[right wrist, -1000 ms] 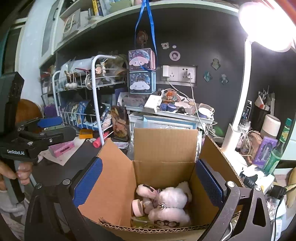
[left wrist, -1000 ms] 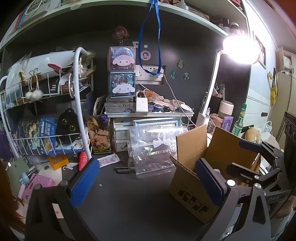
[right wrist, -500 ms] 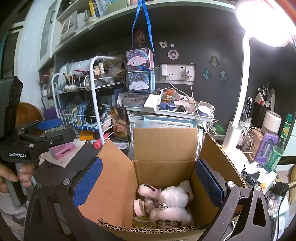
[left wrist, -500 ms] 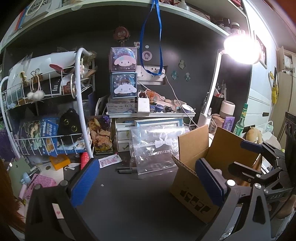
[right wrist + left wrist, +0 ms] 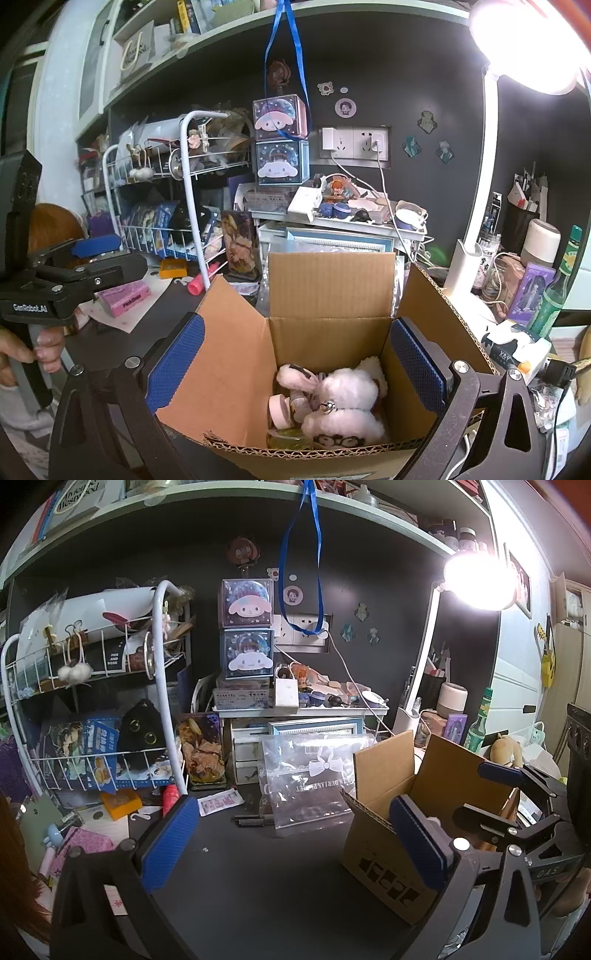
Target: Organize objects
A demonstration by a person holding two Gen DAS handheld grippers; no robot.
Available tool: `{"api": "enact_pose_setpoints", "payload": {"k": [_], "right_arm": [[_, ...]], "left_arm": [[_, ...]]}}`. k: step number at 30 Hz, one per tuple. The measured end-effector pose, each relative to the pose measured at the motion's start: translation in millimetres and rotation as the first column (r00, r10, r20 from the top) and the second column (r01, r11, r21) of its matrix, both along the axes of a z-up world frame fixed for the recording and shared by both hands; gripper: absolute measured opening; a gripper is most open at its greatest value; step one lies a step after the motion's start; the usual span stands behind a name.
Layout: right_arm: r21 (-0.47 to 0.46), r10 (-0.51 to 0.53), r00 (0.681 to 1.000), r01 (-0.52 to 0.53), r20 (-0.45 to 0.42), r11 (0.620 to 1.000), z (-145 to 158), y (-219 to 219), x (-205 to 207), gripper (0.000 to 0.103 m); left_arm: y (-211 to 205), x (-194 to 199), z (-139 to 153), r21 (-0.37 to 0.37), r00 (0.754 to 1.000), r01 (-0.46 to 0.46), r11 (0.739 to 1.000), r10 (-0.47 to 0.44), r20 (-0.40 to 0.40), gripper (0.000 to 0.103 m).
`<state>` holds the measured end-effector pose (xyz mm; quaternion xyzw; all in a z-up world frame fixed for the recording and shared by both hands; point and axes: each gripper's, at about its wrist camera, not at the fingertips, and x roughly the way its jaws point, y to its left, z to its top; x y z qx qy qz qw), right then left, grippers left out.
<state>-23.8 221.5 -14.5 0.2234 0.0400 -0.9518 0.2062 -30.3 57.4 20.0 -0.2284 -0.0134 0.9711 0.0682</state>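
Cardboard box [image 5: 328,354] holds plush [image 5: 343,402]; both claws spread, empty: right claw [image 5: 295,365] above box, left claw [image 5: 291,845] over surface [image 5: 258,867]. Next: pick loose item.

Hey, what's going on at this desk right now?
A person is tidying a cluttered desk with a gripper in each hand. The right gripper hangs open over an open cardboard box that already holds a white plush toy and a few small items. The left gripper is open and empty above the bare desk, facing a clear zip bag beside the box. Neither gripper holds anything.
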Motion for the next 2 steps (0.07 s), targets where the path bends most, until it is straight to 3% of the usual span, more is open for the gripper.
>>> {"api": "enact_pose_setpoints", "payload": {"k": [2], "right_arm": [[0.0, -0.002, 1.0, 0.002, -0.001, 1.0, -0.2, -0.9, 1.7, 0.101]], "left_arm": [[0.3, 1.0, 0.0, 0.0, 1.0, -0.001, 1.0, 0.001, 0.0, 0.103]]}}
